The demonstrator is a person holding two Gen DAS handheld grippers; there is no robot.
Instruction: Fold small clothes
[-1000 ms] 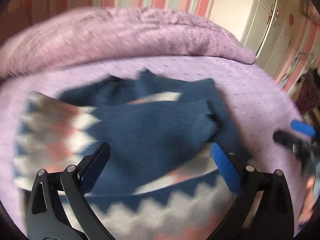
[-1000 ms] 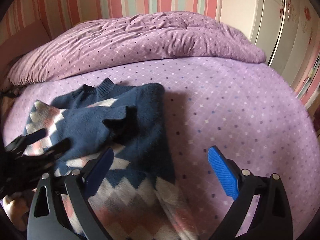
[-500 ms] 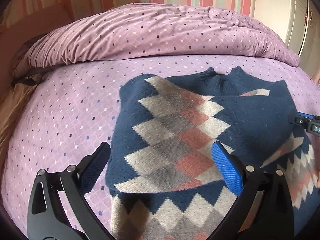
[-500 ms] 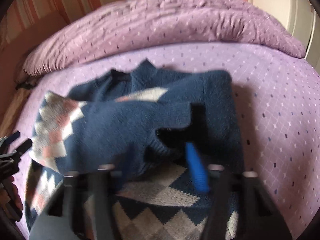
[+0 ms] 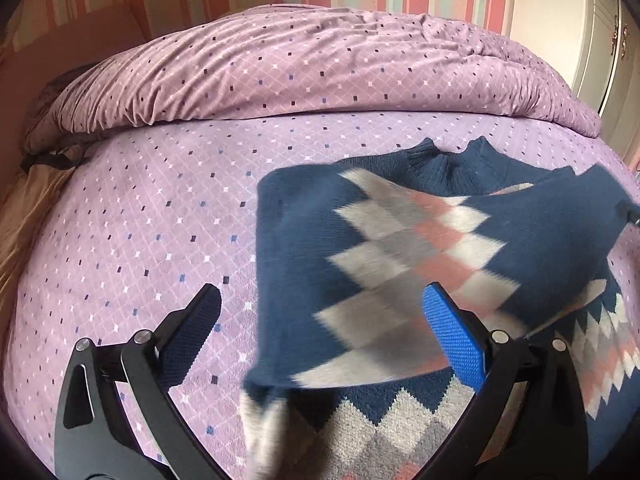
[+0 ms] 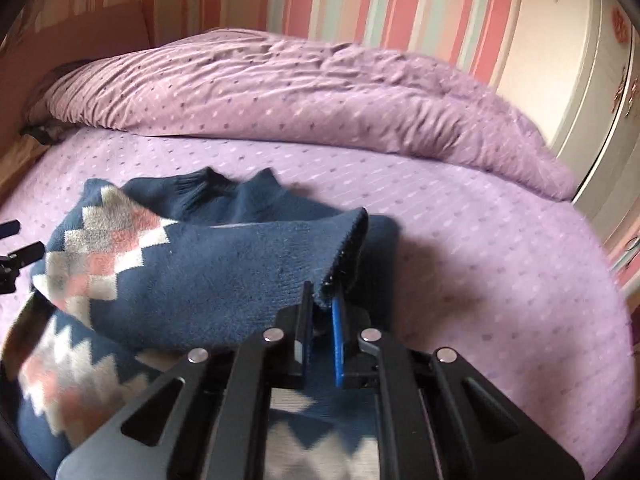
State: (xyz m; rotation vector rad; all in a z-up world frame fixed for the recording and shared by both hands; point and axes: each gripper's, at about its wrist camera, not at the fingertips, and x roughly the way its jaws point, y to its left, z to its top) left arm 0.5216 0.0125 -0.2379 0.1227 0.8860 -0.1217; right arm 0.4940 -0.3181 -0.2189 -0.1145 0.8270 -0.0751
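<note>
Mid sleeve-fold: right gripper (image 6: pixel 320 312) just clamped onto sweater (image 6: pixel 208 280) cuff (image 6: pixel 340 248), left gripper (image 5: pixel 320 336) wide open, empty. Next up, probably laying that sleeve flat across.

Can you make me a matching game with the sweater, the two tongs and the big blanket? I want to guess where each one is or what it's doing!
Things:
1. sweater
2. left tongs
3. right tongs
4. blanket

Places or states:
A. bunched up along the far side of the bed
B. pinched shut on a blue sleeve end
C. spread wide open, holding nothing
D. lying on the purple bed, blue with pink, white and grey diamonds

Pairs: 1-D, 2-C, 3-B, 4-A
</note>
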